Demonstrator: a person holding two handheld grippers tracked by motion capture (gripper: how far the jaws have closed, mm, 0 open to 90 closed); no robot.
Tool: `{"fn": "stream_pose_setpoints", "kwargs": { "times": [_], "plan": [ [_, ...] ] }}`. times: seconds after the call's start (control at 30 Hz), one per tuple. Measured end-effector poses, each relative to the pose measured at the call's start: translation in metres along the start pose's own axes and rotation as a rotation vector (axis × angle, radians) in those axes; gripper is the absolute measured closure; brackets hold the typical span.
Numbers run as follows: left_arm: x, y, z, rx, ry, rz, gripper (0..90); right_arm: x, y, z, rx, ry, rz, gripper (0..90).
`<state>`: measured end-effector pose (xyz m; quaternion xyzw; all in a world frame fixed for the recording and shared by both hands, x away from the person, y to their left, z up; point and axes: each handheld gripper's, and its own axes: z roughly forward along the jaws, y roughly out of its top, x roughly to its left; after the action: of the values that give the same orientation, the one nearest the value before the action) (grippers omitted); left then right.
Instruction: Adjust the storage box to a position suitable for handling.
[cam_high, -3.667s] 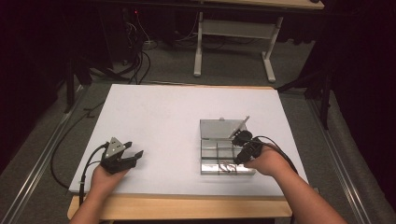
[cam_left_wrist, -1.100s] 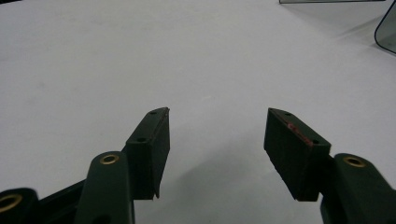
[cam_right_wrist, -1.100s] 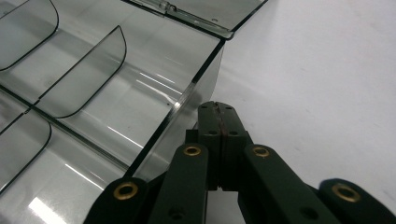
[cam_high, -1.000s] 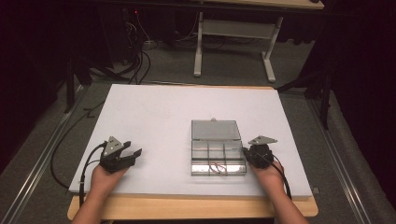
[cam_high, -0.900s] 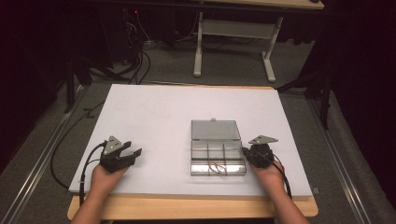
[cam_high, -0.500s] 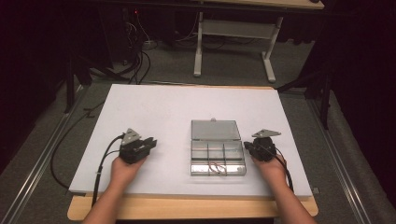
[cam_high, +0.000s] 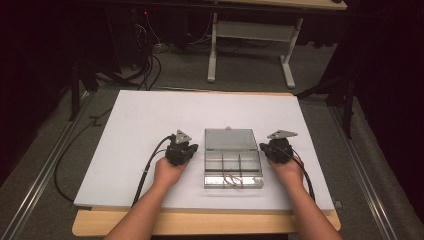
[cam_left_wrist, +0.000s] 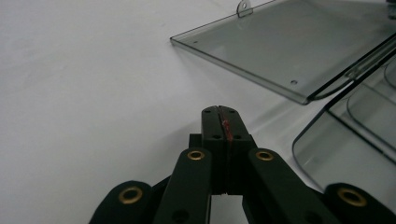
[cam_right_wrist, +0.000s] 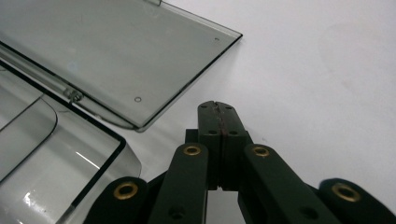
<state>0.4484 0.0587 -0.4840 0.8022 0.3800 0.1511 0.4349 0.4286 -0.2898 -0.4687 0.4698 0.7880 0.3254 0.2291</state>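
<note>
A clear plastic compartment box (cam_high: 233, 167) lies open on the white table (cam_high: 150, 120), its lid (cam_high: 230, 139) folded flat behind it. A small reddish looped item (cam_high: 231, 178) rests in a front compartment. My left gripper (cam_high: 186, 146) sits just left of the box; its jaws have just been closing and now meet with nothing between them (cam_left_wrist: 219, 110). The lid's corner (cam_left_wrist: 299, 56) lies ahead and to the right of them. My right gripper (cam_high: 270, 147) rests just right of the box, shut and empty (cam_right_wrist: 217, 105), with the lid (cam_right_wrist: 116, 56) to its left.
Bare white tabletop surrounds the box on all sides. The table's wooden front edge (cam_high: 200, 224) lies under my forearms. Black cables (cam_high: 145, 175) trail from the grippers. A desk frame (cam_high: 250, 45) and cables stand on the floor beyond the table.
The left hand has moved right from the table's left front to the box's side, and its jaws have closed. The right hand has edged forward. The lid, upright earlier, now lies flat.
</note>
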Motion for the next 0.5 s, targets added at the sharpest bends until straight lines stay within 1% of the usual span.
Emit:
{"fn": "stream_pose_setpoints", "kwargs": {
  "times": [0.07, 0.17, 0.23, 0.3, 0.37, 0.5],
  "plan": [
    [-0.001, 0.001, 0.003, -0.002, 0.004, 0.0, 90.0, 0.0, 0.002, 0.001, 0.004, 0.002, -0.004, 90.0],
    [0.002, 0.003, 0.007, 0.029, 0.0, -0.018, 90.0, 0.001, 0.004, 0.002, 0.0, 0.003, -0.008, 90.0],
    [0.001, 0.006, 0.01, 0.033, 0.004, 0.005, 90.0, 0.001, 0.003, 0.003, -0.002, 0.007, -0.015, 90.0],
    [0.001, 0.008, 0.015, 0.051, 0.002, 0.005, 90.0, 0.001, 0.002, 0.006, 0.01, 0.009, -0.011, 90.0],
    [0.002, 0.01, 0.017, 0.055, -0.005, -0.005, 90.0, 0.001, 0.001, 0.008, 0.015, 0.015, -0.016, 90.0],
    [0.004, 0.013, 0.021, 0.067, -0.018, -0.011, 90.0, 0.002, 0.002, 0.01, 0.0, 0.033, -0.01, 90.0]
  ]
}}
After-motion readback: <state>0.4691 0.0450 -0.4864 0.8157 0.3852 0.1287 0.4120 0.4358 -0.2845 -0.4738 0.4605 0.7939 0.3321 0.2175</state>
